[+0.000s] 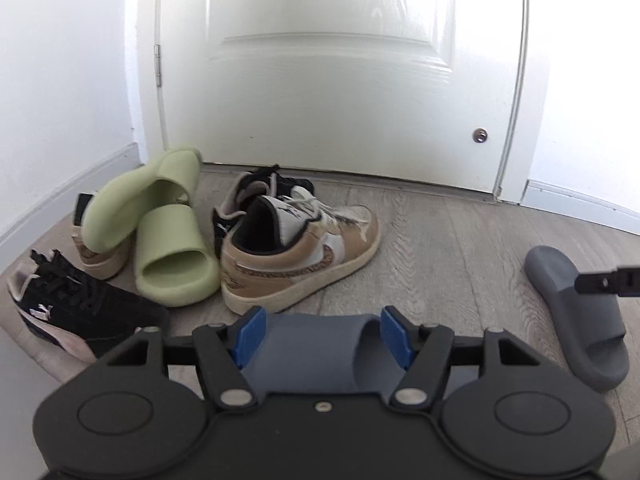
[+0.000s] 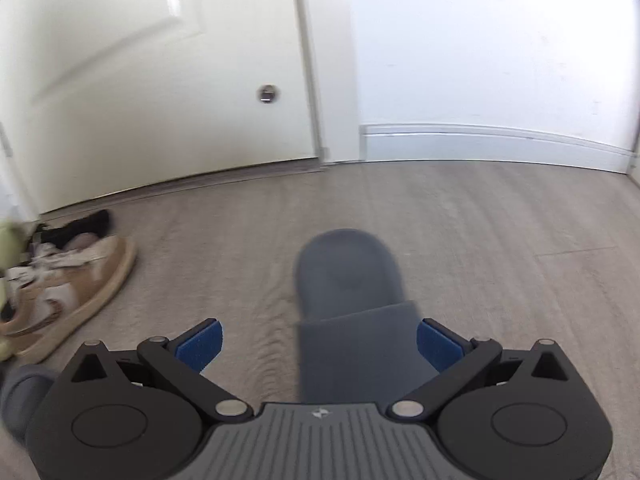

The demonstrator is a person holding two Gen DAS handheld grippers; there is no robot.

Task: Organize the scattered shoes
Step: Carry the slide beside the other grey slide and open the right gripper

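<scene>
A dark grey slide sits between the blue pads of my left gripper, which is shut on its strap. Its mate, a second grey slide, lies on the wood floor at the right. In the right wrist view this slide lies toe away between the wide jaws of my right gripper. That gripper is open: the right pad is close beside the strap and the left pad is well apart from it. One right finger shows above that slide.
A pile of shoes lies left of centre before the white door: two green slides, a tan high-top sneaker, a black sneaker, with another tan one and another black one behind. Bare floor stretches along the right baseboard.
</scene>
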